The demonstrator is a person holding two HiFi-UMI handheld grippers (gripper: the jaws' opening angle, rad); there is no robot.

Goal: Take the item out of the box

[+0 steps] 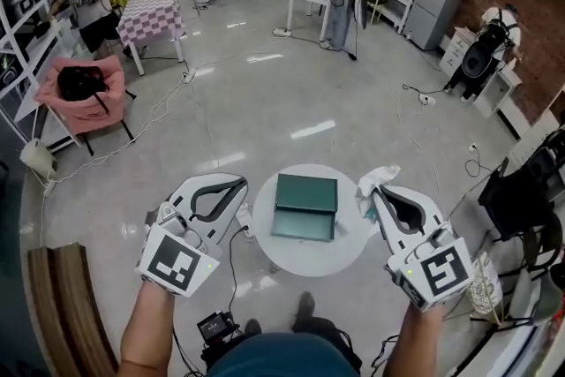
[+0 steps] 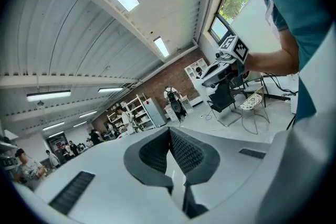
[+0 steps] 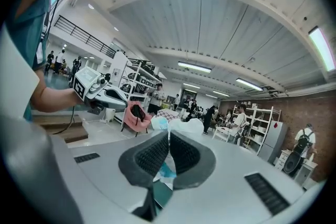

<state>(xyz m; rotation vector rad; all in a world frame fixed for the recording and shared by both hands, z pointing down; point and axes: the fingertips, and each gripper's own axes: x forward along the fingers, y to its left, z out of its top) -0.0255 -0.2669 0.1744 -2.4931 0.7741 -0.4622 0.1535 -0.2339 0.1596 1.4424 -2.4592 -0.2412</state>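
A dark green box (image 1: 305, 207) lies opened flat on the round white table (image 1: 349, 253), its two halves side by side. My right gripper (image 1: 376, 190) hovers just off the table's right edge, shut on a crumpled white and pale blue plastic-wrapped item (image 1: 378, 179). In the right gripper view the item (image 3: 181, 126) bulges above the pinched pads of that gripper (image 3: 168, 138), and the green box (image 3: 160, 194) shows below the jaws. My left gripper (image 1: 238, 184) is held left of the table, shut with nothing in it; its pads meet in the left gripper view (image 2: 169, 129).
A power strip (image 1: 246, 230) and cables lie on the floor by the table's left side. A wooden bench (image 1: 62, 300) is at the near left, a pink chair with a black bag (image 1: 84, 93) farther left, and a black chair (image 1: 521, 190) at the right. People stand far back.
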